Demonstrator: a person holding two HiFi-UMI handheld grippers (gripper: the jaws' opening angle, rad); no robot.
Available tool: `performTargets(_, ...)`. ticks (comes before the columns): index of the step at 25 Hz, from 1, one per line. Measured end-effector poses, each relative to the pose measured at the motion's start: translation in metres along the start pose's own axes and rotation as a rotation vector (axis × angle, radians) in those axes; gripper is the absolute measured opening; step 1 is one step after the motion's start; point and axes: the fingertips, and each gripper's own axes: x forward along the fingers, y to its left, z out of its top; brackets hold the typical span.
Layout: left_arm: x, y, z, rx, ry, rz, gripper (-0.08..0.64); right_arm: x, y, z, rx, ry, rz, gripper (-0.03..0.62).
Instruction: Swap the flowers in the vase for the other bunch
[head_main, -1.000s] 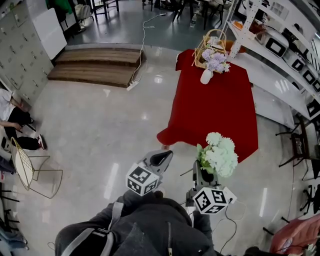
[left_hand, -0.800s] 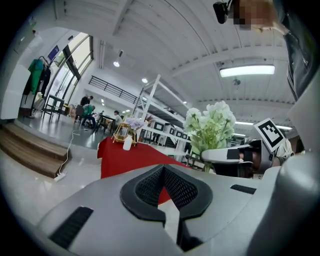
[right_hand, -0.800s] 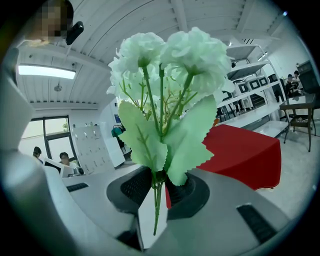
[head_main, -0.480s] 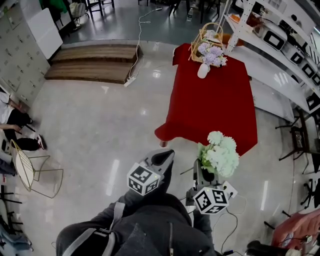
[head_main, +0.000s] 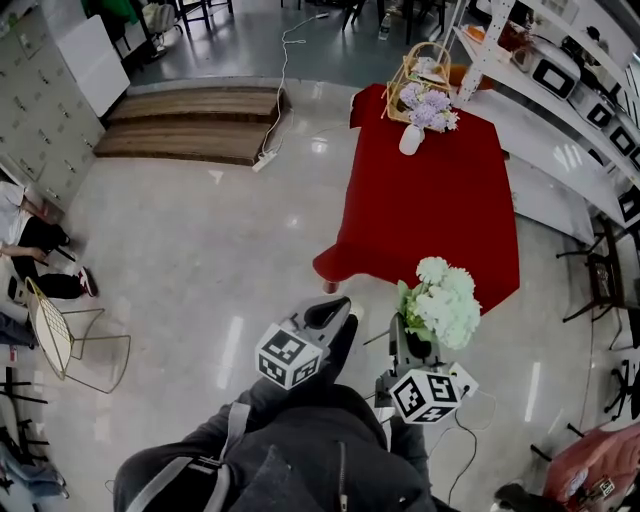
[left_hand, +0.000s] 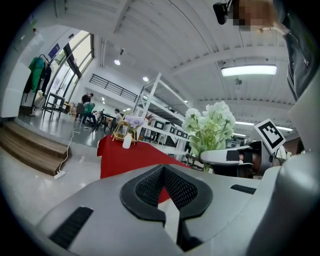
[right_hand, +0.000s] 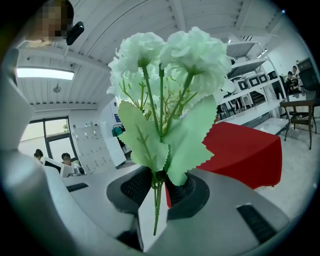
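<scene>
My right gripper (head_main: 410, 345) is shut on the stems of a white flower bunch (head_main: 440, 300), held upright in front of me. In the right gripper view the thin green stems (right_hand: 156, 192) sit between the jaws, with the leaves and white heads (right_hand: 167, 75) above. My left gripper (head_main: 325, 312) is shut with nothing in it, and its jaws meet in the left gripper view (left_hand: 165, 172). Far ahead, a white vase (head_main: 411, 139) with purple flowers (head_main: 428, 105) stands at the far end of the red table (head_main: 430, 220).
A wicker basket (head_main: 420, 75) stands behind the vase. White shelving (head_main: 560, 90) runs along the table's right side. Wooden steps (head_main: 190, 125) and a cable lie at the far left, and a wire chair (head_main: 60, 340) stands near a seated person at the left edge.
</scene>
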Motion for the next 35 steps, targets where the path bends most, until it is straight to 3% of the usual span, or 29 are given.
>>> performTargets(17, 0.061, 0.026, 0.013, -0.007, 0.026, -0.013, 0.008, 0.049, -0.031, 0.019, 0.023, 0.016, 0.009, 0.074)
performTargets(35, 0.163, 0.079, 0.063, -0.004, 0.018, -0.035, 0.009, 0.142, -0.088, 0.077, 0.025, 0.019, 0.009, 0.074)
